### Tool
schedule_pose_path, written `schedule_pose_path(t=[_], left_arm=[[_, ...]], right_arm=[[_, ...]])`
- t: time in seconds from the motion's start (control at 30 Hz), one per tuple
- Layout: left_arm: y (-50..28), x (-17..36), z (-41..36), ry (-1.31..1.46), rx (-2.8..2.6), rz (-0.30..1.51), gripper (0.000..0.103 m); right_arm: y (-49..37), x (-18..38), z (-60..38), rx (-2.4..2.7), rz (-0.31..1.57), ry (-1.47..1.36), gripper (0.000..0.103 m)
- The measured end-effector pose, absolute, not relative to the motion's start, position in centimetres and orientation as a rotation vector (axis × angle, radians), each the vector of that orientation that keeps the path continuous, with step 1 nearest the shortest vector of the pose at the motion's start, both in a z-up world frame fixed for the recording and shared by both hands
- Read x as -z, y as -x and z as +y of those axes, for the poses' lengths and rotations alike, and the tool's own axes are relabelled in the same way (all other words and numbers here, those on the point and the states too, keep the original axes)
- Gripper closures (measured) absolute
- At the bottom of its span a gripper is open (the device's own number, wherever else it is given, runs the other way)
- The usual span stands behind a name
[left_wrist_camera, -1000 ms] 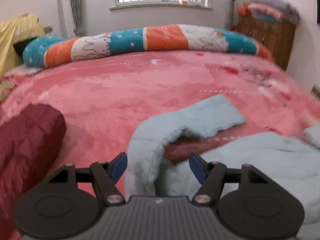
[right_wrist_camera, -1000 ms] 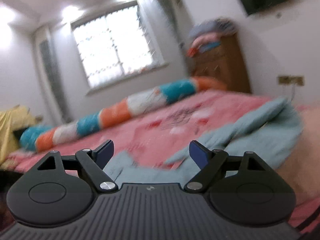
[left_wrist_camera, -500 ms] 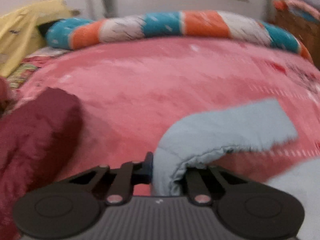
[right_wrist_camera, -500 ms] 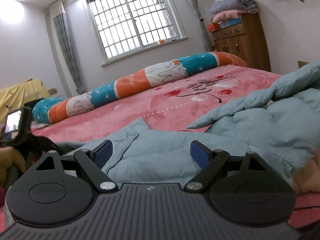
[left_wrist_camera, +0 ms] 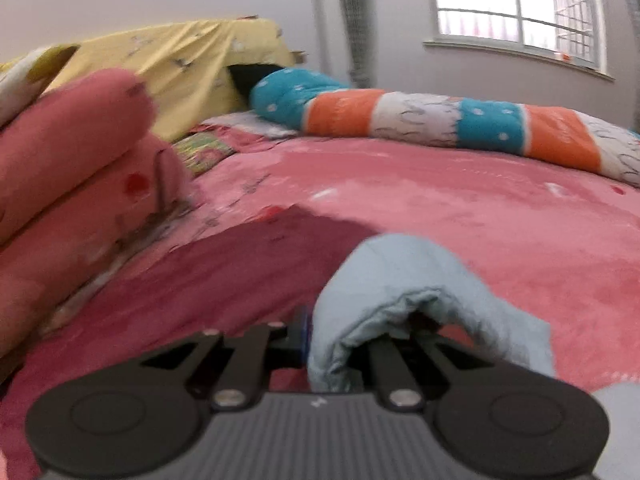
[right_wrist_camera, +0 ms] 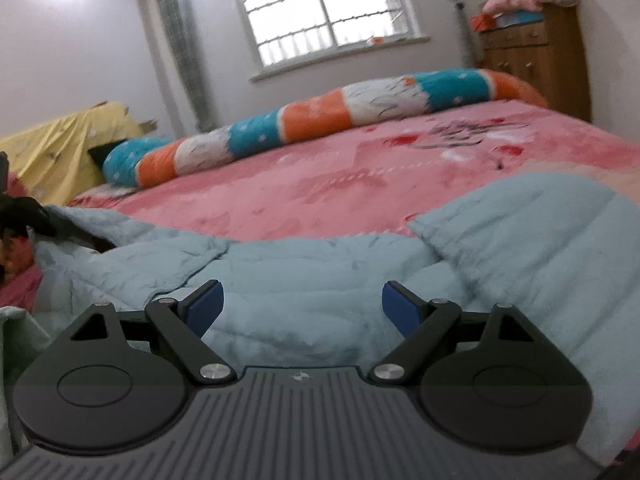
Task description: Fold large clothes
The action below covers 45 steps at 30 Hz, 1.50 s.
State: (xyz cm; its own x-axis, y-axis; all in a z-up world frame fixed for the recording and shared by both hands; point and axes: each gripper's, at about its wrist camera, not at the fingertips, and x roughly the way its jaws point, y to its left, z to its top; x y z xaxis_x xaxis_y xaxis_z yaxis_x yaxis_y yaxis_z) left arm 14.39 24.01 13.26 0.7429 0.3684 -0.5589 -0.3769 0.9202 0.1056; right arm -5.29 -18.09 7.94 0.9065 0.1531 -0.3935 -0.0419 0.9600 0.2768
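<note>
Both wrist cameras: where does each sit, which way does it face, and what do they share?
Left wrist: on the left tool, facing across the pink bed toward the yellow cloth; its fingers clamp a light blue sleeve.
Right wrist: on the right tool, open, low over the light blue jacket, facing the window; the left tool appears at far left.
Shared: striped bolster, window, jacket.

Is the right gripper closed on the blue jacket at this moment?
No, the right gripper has its jaws wide apart above the jacket, gripping nothing.
</note>
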Motion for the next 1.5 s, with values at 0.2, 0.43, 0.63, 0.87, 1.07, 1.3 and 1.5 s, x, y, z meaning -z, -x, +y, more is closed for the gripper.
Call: schedule_pose_path(t=[0.2, 0.43, 0.63, 0.87, 1.07, 1.3, 1.5], left_arm=[[-10.8, -10.7, 25.9, 0.086, -0.397, 0.656, 0.098], [-8.0, -9.0, 26.2, 0.113, -0.307, 0.73, 0.095], [-4.8, -11.7, 25.4, 0.101, -0.198, 0.674, 0.081], [-2.7, -17.0, 22.6, -0.004, -0.119, 0.527, 0.049], [-3.9, -16.3, 23.5, -0.076, -0.233, 0.576, 0.024], [-3.0, -14.3, 25.6, -0.087, -0.308, 0.68, 0.024], [0.2, -15.0, 26.1, -0.18, -0.355, 0.695, 0.016]], right_arm=[[5.1, -8.9, -16.4, -0.199, 0.456, -0.225, 0.0], [2.2, -10.1, -17.3, -0.151, 0.5, -0.224, 0.0], [-2.7, -10.5, -18.9, -0.146, 0.609, -0.167, 0.0], [-7.4, -8.8, -18.4, -0.258, 0.741, -0.076, 0.0], [-9.3, -5.9, -17.5, -0.289, 0.844, -0.002, 0.0], [-9.9, -4.2, -16.3, -0.316, 0.849, 0.007, 0.0], [-9.6, -4.0, -15.2, -0.326, 0.824, 0.039, 0.0]])
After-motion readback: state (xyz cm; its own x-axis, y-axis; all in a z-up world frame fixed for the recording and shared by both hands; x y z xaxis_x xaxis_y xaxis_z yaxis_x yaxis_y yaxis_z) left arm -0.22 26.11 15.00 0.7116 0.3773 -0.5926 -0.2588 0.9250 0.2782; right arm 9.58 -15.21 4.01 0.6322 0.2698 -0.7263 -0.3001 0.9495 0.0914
